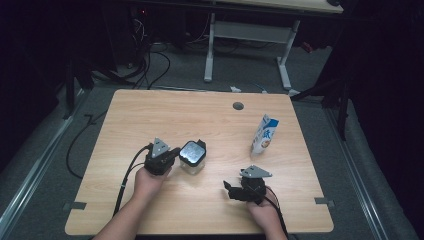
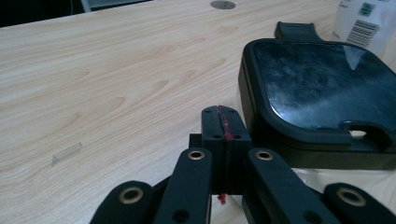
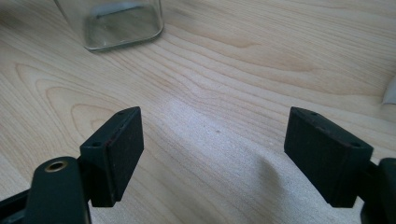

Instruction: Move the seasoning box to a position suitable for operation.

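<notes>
A clear square container (image 1: 191,159) with a black lid (image 2: 322,91) stands near the middle of the wooden table (image 1: 150,115). My left gripper (image 1: 172,154) sits just left of it, jaws shut together with nothing between them (image 2: 222,122), tips close beside the lid's edge. My right gripper (image 1: 231,190) rests lower right on the table, open, its two pads (image 3: 116,149) wide apart over bare wood. The container's glass base (image 3: 114,21) shows at the top of the right gripper view. A white and blue carton (image 1: 264,134) stands to the right.
A round cable hole (image 1: 238,106) lies near the table's far edge. A small clear scrap (image 2: 65,153) lies on the wood left of my left gripper. Cables trail from both grippers toward the near edge. A desk frame (image 1: 250,35) stands beyond the table.
</notes>
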### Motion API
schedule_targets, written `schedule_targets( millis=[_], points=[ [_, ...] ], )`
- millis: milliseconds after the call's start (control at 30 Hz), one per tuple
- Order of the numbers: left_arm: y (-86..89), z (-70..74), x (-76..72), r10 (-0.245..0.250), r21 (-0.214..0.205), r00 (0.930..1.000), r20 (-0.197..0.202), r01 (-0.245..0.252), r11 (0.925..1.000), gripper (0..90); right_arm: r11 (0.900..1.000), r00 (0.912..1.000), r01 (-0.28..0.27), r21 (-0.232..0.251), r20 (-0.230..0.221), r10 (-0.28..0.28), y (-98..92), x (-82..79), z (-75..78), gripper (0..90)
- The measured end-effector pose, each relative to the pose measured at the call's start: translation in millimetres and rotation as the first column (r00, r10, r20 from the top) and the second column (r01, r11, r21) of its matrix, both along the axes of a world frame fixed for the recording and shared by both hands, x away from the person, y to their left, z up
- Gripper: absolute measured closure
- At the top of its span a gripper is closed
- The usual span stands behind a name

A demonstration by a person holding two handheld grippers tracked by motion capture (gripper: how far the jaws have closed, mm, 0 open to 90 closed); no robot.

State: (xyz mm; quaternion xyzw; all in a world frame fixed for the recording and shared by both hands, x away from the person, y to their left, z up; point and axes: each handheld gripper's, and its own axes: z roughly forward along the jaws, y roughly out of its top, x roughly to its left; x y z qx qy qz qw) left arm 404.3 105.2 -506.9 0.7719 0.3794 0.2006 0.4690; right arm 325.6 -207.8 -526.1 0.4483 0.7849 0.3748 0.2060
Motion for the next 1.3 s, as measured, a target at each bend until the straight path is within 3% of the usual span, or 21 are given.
schedule_targets(
  millis=[500, 1300],
  points=[
    [-4.5, 3.3, -27.8, -0.036, -0.021, 0.9990, 0.026, 0.037, 0.9991, 90.0, 1.0000, 1.0000, -0.003, 0.004, -0.002, 0.003, 0.0, 0.0, -0.5, 19.7],
    [-19.1, -1.7, -56.0, -0.094, -0.059, 0.9954, 0.020, 0.095, 0.9937, 90.0, 1.0000, 1.0000, -0.004, 0.005, 0.002, 0.004, -0.6, -0.1, -0.1, 19.7]
  ],
)
